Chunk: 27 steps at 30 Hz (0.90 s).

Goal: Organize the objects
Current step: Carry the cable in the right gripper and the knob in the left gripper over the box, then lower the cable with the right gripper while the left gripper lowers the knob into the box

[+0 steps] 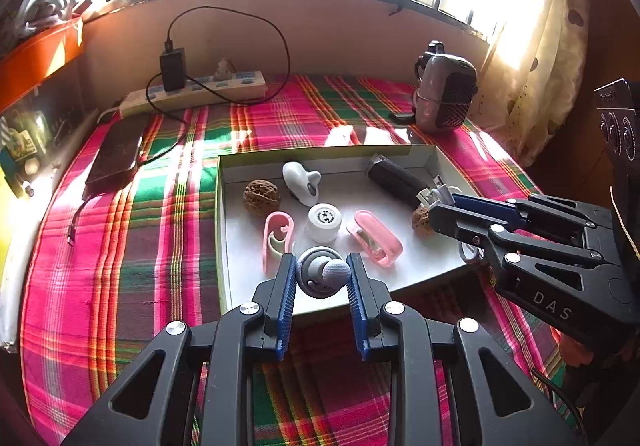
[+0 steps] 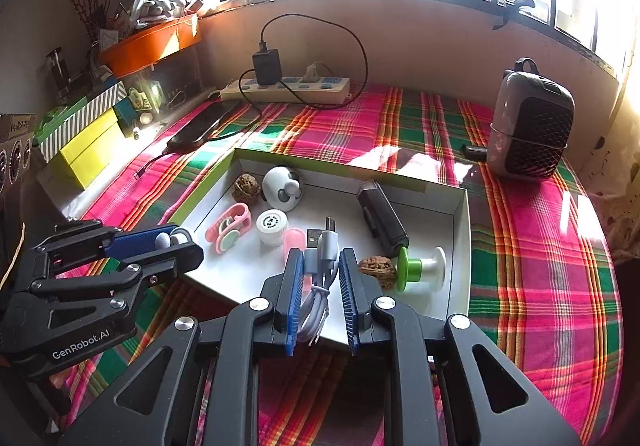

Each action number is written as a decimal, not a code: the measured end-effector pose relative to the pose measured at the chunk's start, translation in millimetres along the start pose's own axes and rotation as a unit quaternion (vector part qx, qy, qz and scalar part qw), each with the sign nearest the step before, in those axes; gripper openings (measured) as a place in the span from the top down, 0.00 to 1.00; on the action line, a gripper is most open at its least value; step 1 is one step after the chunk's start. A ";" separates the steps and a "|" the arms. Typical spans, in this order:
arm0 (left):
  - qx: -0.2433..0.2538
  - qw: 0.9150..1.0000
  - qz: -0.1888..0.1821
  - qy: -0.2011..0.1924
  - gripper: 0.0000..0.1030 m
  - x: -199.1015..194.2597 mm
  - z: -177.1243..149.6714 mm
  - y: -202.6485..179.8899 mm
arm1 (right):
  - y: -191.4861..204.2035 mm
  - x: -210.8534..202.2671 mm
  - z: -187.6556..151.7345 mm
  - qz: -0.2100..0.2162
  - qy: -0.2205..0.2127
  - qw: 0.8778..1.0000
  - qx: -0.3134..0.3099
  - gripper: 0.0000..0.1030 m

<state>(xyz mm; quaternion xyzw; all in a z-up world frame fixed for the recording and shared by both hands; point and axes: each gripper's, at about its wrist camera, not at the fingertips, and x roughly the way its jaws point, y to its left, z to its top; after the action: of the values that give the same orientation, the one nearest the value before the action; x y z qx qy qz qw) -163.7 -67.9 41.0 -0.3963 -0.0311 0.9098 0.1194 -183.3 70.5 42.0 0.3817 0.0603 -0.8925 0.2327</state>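
Looking down the left wrist cam, the left tool (image 1: 322, 274) is clamped on a grey earbud (image 1: 320, 273) over the box's (image 1: 222, 206) near edge. Right wrist cam: right tool (image 2: 319, 278) pinching a white USB cable (image 2: 320, 270) above that box on the plaid-covered bench (image 2: 520, 246).

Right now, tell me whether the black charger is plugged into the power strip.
Plugged in: the black charger stands upright in the power strip.

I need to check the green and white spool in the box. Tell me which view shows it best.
The right wrist view: the green and white spool lies in plain sight in the box, beside a walnut. In the left wrist view the right gripper covers that spot, so the spool cannot be seen.
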 end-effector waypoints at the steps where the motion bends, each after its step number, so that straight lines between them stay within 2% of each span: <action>1: -0.001 1.000 0.000 0.002 0.78 3.4 2.1 1.7 | -1.4 3.2 1.9 0.001 0.002 1.000 0.001 0.81; 14: -0.004 1.000 0.001 0.021 0.78 34.0 12.5 8.5 | -12.7 42.3 23.7 0.007 0.020 1.000 0.003 0.81; 23: -0.003 0.999 -0.001 0.034 0.78 49.9 12.8 13.4 | -19.6 65.2 28.5 0.009 0.037 0.999 0.004 0.81; 27: -0.004 0.999 -0.003 0.038 0.78 54.3 11.4 4.4 | -21.7 71.2 28.4 0.011 0.042 0.999 0.005 0.81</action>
<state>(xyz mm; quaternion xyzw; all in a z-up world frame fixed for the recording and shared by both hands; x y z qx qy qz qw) -208.5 -58.6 9.4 -0.4313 -0.0315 0.8934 0.1213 -254.6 55.3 9.9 0.4204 0.0614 -0.8735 0.2376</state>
